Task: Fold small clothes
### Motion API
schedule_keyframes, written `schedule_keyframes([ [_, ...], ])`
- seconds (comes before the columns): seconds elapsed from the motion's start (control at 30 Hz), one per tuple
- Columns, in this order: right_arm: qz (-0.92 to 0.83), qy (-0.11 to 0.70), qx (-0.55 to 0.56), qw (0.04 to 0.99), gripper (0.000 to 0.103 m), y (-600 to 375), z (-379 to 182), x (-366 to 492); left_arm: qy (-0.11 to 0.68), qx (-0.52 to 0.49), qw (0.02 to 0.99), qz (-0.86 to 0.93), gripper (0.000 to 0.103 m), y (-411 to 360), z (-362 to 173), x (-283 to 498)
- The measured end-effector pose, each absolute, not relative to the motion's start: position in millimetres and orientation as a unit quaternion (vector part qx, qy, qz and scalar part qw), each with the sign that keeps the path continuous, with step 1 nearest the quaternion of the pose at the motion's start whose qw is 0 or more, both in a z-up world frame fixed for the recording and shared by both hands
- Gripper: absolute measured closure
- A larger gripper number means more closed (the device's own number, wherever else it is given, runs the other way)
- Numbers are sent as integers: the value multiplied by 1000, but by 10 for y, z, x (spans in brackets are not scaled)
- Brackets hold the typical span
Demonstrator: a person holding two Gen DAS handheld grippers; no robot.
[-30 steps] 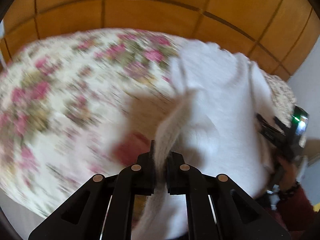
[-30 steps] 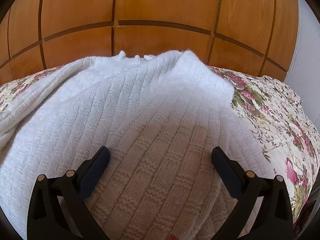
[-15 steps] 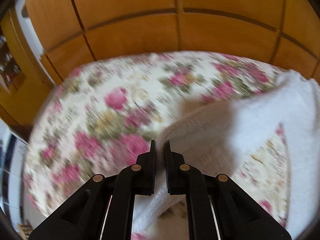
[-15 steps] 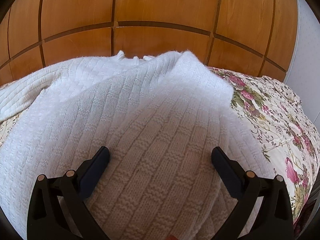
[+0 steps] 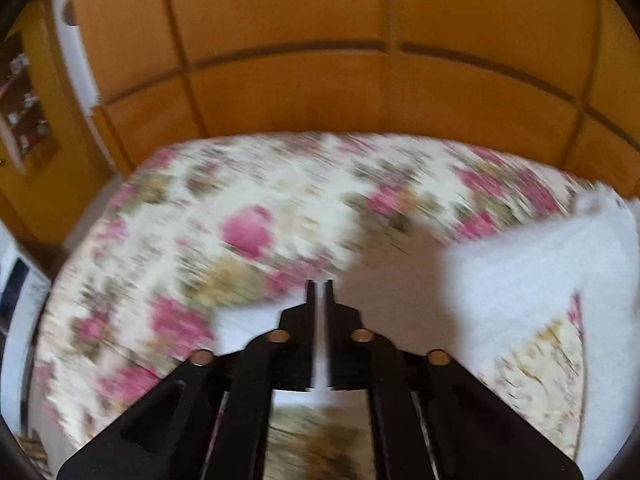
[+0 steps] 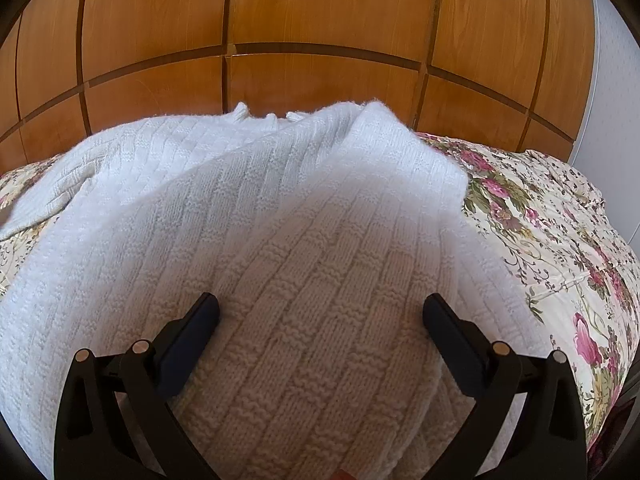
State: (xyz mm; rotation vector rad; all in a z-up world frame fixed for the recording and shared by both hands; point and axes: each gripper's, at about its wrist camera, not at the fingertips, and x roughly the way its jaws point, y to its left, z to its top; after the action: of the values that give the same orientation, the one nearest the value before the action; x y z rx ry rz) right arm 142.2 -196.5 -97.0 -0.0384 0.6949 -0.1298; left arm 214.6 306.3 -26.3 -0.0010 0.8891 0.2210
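Observation:
A white knitted sweater (image 6: 300, 220) lies spread on a bed with a floral cover (image 6: 560, 220). My right gripper (image 6: 321, 304) stands wide open just over the sweater's body, one finger on each side of a raised fold, gripping nothing. In the blurred left wrist view a sleeve or edge of the sweater (image 5: 540, 264) stretches from the right down to my left gripper (image 5: 319, 284). Its jaws are starting to open, but the gap is still narrow and white knit fills it. The gripper sits low over the floral cover (image 5: 260, 208).
Wooden wardrobe panels (image 6: 320, 20) stand behind the bed's far edge. In the left wrist view the bed's left edge drops off beside a wooden shelf unit (image 5: 24, 100). A white wall (image 6: 616, 80) stands at the right.
My left gripper has carried the white sleeve leftward across the bed and turned, so the floral cover now fills its view. The right gripper and the sweater under it have not moved.

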Motion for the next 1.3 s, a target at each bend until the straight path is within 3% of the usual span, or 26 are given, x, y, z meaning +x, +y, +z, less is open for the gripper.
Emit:
schedule_keyframes([
  [0.03, -64, 340, -20, 938, 2, -1966, -971, 1423, 427, -4, 900, 88, 72, 2905, -305, 2110],
  [0.07, -65, 339, -20, 938, 2, -1965, -969, 1422, 418, -9, 906, 66, 50, 2715, -332, 2058],
  [0.1, -66, 339, -20, 938, 2, -1963, -967, 1422, 407, -11, 912, 52, 33, 2565, -354, 2015],
  [0.13, -67, 338, -21, 938, 2, -1960, -967, 1420, 392, -12, 919, 39, 30, 2354, -369, 1957],
  [0.37, -58, 337, -8, 940, 2, -1993, -951, 1396, 382, -65, 918, -90, 22, 862, -608, 1769],
  [0.5, -41, 317, 29, 947, 2, -2139, -826, 1178, 408, -35, 905, -115, 21, 290, -949, 1750],
  [0.7, 54, 297, -29, 953, 6, -2062, -625, 645, 407, -39, 906, -107, 16, 302, -1095, 1715],
  [0.9, 163, 321, -101, 927, 10, -1713, -778, 370, 403, -63, 906, -115, 16, 469, -1095, 1678],
  [1.0, 171, 342, -125, 916, 32, -1615, -931, 418, 403, -57, 906, -114, 13, 417, -1071, 1639],
  [1.03, 180, 347, -111, 914, 42, -1632, -950, 438, 404, -56, 906, -115, 12, 418, -1070, 1640],
  [1.07, 186, 348, -87, 915, 60, -1678, -939, 472, 404, -56, 906, -116, 12, 412, -1077, 1638],
  [1.17, 195, 346, -61, 915, 87, -1803, -856, 531, 404, -61, 905, -120, 11, 422, -1086, 1659],
  [1.3, 163, 329, -50, 929, 88, -2016, -716, 612, 405, -59, 905, -121, 9, 415, -1090, 1667],
])
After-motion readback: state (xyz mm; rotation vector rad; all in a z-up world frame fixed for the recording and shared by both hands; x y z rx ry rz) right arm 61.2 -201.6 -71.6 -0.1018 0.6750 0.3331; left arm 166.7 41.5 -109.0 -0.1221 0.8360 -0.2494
